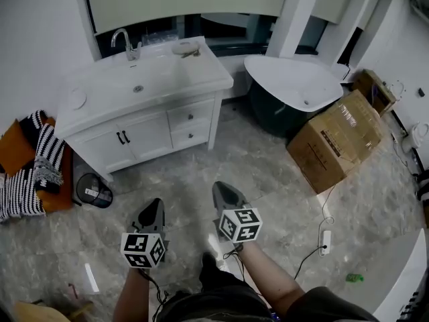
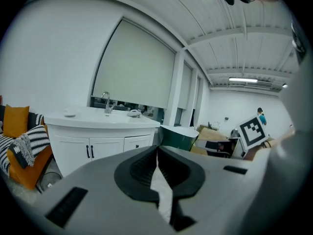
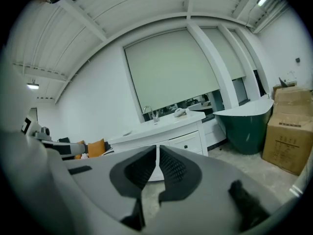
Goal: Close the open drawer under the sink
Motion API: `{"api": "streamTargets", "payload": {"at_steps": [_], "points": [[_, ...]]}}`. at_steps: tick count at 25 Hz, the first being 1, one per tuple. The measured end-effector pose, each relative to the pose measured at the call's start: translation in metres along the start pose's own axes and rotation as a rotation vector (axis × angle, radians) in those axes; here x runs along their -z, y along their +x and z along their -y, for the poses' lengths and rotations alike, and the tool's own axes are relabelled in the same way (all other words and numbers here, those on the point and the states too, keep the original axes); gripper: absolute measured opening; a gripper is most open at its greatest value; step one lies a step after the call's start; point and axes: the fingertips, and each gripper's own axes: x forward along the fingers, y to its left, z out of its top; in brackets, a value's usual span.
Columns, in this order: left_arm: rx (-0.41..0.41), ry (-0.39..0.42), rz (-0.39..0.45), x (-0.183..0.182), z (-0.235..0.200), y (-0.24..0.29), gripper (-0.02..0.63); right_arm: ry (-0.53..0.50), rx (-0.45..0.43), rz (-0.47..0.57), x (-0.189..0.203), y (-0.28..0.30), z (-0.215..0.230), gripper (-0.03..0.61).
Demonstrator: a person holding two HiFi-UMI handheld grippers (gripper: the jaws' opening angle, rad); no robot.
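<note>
We hold both grippers over the grey marbled floor [image 1: 268,173], well in front of the white vanity cabinet [image 1: 144,136]. Our left gripper [image 1: 157,202] has its jaws pressed together on nothing. Our right gripper [image 1: 220,187], just beside it, is likewise closed tip to tip and empty. Both point toward the cabinet. On the cabinet's right half, the two small white drawers with dark knobs [image 1: 190,117] sit flush with its front, below the white worktop [image 1: 194,72] and its sink [image 1: 137,86]. A chrome tap [image 1: 124,43] stands behind the sink. A brown cardboard box [image 1: 338,143] lies to the cabinet's right.

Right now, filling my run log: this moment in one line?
drawers: closed; left hand-held gripper: shut, empty; right hand-held gripper: shut, empty
</note>
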Motion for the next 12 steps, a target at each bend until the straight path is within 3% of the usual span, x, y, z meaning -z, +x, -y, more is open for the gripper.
{"api": "streamTargets", "payload": {"at_steps": [12], "points": [[0.075,0.016,0.040,0.031,-0.001,-0.130,0.020,-0.089,0.085,-0.006,0.040,-0.090,-0.101,0.034]]}}
